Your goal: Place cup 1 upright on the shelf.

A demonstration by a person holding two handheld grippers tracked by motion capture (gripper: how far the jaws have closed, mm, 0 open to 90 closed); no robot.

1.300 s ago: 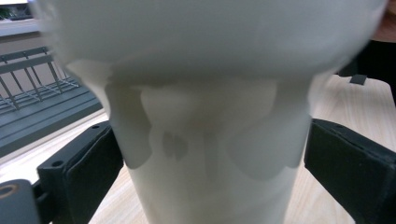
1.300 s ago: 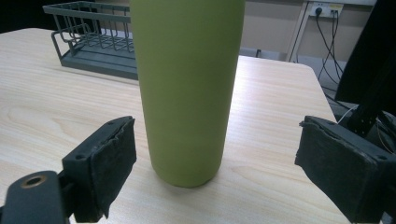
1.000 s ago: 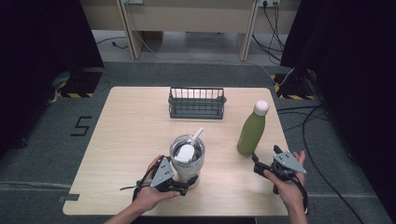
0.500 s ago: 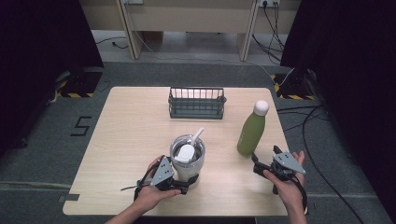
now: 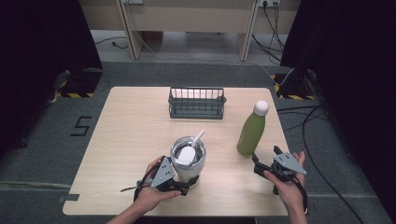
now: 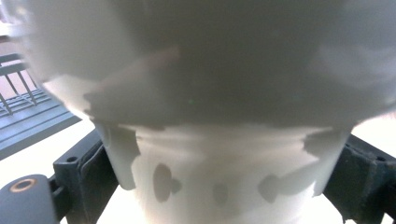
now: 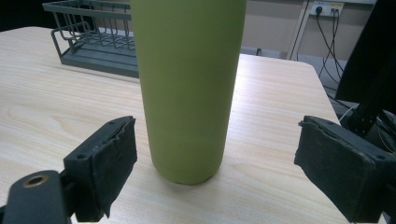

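A steel tumbler (image 5: 187,158) with a white lid and straw stands near the table's front edge. My left gripper (image 5: 187,181) is shut on its narrow base; in the left gripper view the pale tumbler (image 6: 219,116) sits between both pads (image 6: 100,170), touching each. A green bottle (image 5: 251,133) with a white cap stands upright to the right. My right gripper (image 5: 266,155) is open just in front of it. In the right gripper view the bottle (image 7: 189,88) rises beyond the spread jaws of my right gripper (image 7: 219,142), apart from both pads.
A dark wire rack (image 5: 196,103) stands at the back middle of the wooden table (image 5: 126,135); it also shows as the rack (image 7: 91,35) behind the bottle. Cables (image 5: 303,121) lie on the floor at the right.
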